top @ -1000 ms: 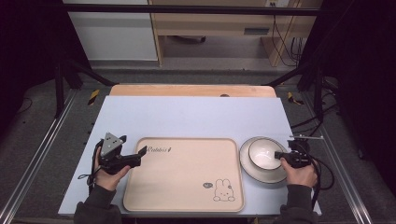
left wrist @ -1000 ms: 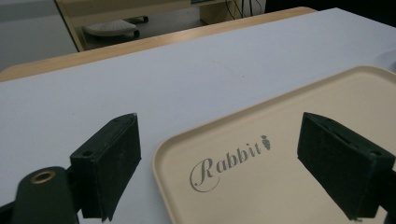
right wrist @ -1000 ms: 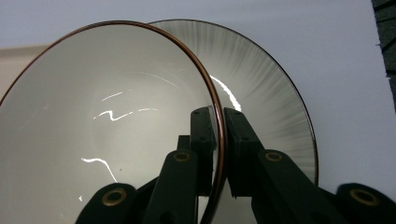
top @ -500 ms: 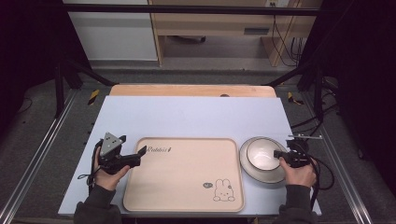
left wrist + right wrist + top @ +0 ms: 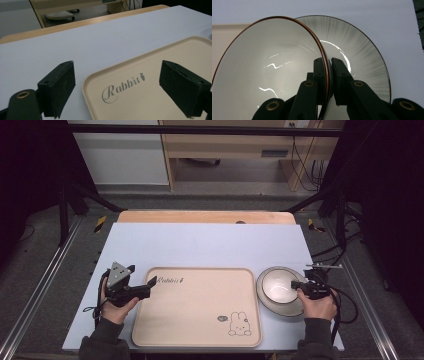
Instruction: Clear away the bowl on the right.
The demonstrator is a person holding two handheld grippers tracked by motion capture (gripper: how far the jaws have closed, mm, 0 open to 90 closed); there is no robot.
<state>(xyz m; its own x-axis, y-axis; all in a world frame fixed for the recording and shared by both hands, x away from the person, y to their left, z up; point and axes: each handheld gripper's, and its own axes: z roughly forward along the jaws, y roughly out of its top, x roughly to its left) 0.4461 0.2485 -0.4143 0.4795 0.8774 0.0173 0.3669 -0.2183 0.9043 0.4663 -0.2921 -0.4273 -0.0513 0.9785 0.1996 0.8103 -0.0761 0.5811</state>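
A white bowl (image 5: 276, 287) with a thin brown rim (image 5: 269, 65) rests tilted on a grey streaked plate (image 5: 280, 309) (image 5: 362, 50) at the table's right. My right gripper (image 5: 296, 285) (image 5: 329, 75) is shut on the bowl's right rim, with one jaw inside and one outside. A beige tray (image 5: 195, 310) (image 5: 155, 100) printed with "Rabbit" and a bunny lies in the middle. My left gripper (image 5: 142, 275) (image 5: 120, 85) is open at the tray's far left corner, its jaws straddling that corner above the surface.
A pale blue mat (image 5: 210, 245) covers the table, and a wooden strip (image 5: 205, 216) runs along its far edge. Metal frame rails (image 5: 40, 285) flank both sides. Cables trail off the table at the right.
My right gripper has shifted slightly left toward the tray with the bowl's rim in it. The left gripper has stayed put.
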